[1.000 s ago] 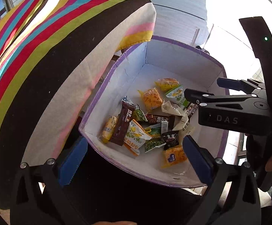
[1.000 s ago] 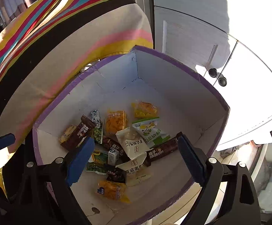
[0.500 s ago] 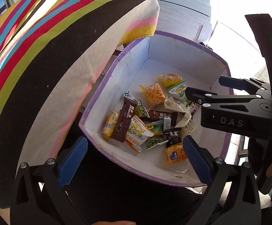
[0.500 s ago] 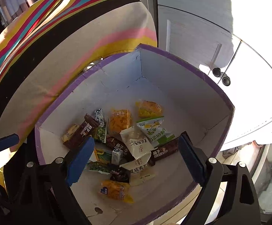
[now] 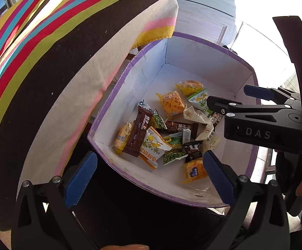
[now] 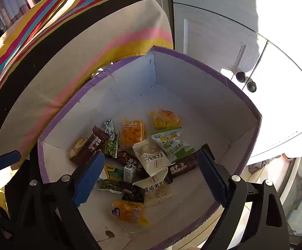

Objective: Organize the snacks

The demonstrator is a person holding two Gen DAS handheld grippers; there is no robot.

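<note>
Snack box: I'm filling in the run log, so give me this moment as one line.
phase: hover over box | left gripper: open, empty | right gripper: open, empty | snacks: all in box | cloth: beside box

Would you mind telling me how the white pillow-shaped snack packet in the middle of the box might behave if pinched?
The white snack packet looks puffy and crinkled, so probably light and squashy. Its glossy film may slip.
</note>
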